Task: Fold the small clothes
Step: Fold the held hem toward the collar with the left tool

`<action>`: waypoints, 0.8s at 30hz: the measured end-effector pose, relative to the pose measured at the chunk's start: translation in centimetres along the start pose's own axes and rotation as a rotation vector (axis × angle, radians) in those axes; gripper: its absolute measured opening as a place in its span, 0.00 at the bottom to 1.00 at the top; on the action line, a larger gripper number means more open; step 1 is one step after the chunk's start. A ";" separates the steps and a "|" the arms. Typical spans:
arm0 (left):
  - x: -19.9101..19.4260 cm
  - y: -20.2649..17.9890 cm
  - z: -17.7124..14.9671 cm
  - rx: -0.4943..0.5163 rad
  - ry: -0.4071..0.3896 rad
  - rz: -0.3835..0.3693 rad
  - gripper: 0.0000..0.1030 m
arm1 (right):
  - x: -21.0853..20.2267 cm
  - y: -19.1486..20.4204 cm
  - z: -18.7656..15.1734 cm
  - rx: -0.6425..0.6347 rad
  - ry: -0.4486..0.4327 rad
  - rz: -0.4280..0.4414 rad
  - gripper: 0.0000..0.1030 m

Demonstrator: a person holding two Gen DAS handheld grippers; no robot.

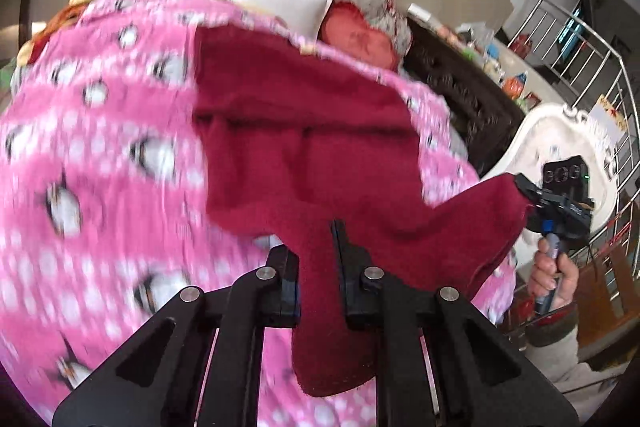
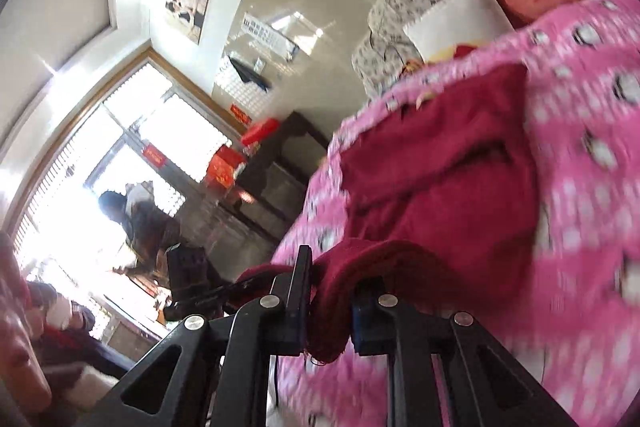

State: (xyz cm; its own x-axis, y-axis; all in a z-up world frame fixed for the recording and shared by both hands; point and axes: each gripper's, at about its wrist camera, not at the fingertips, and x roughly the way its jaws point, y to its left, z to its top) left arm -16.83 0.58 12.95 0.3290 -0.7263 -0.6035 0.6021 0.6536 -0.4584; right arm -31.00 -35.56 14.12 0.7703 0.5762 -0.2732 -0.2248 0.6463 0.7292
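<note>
Fabric filled both grips. The left gripper had its two black fingers drawn nearly together on an edge of the dark red garment, a strip of the cloth running down between the pads and hanging below them toward 6 o'clock. In the same left wrist view, the right gripper sat out at 3 o'clock, pinching a stretched corner of that garment, with a hand wrapped around its handle below.

From the right wrist view, the right gripper also showed its fingers brought close on a bunched fold of the dark red garment; frayed threads dangled beneath the pads. The left gripper appeared at about 8 o'clock, clamped on the garment's other end.

The rest of the garment lay spread over a pink blanket with penguin prints, stretching away toward 12 o'clock. Beyond it at the far edge rested a white pillow and a red heart-shaped cushion, just beside each other. Both views were blurred.
</note>
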 end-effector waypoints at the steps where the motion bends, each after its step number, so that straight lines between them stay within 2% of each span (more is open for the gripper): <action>1: 0.1 -0.1 1.3 0.003 -0.016 -0.002 0.10 | 0.6 -0.2 1.3 -0.007 -0.005 -0.010 0.14; 7: 2.5 0.9 9.3 0.018 -0.053 -0.003 0.11 | 5.1 -2.5 10.1 0.001 -0.064 -0.068 0.14; 10: 5.2 2.2 13.1 0.012 -0.042 0.038 0.11 | 7.4 -4.8 14.0 0.017 -0.078 -0.114 0.14; 12: 7.6 3.6 15.7 0.005 -0.041 0.099 0.11 | 9.3 -6.9 16.2 0.038 -0.080 -0.156 0.14; 15: 11.1 6.5 18.4 -0.039 -0.025 0.145 0.11 | 11.3 -10.2 18.3 0.076 -0.113 -0.218 0.14; 18: 14.9 9.4 20.3 -0.109 -0.001 0.146 0.10 | 13.4 -14.2 19.7 0.147 -0.144 -0.264 0.14; 21: 17.4 11.2 21.8 -0.160 0.071 0.123 0.12 | 14.7 -16.4 20.8 0.180 -0.063 -0.358 0.20; 23: 17.2 12.5 22.8 -0.236 0.088 0.039 0.18 | 13.6 -16.5 21.0 0.186 -0.110 -0.314 0.25; 24: 16.7 12.9 23.2 -0.256 0.089 -0.002 0.22 | 12.6 -16.4 21.0 0.189 -0.137 -0.295 0.32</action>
State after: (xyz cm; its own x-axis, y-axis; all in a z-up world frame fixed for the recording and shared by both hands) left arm 13.31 -8.05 12.05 0.2555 -0.7136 -0.6523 0.3957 0.6928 -0.6029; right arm -5.06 -49.38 11.86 0.8610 0.2983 -0.4119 0.1233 0.6633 0.7381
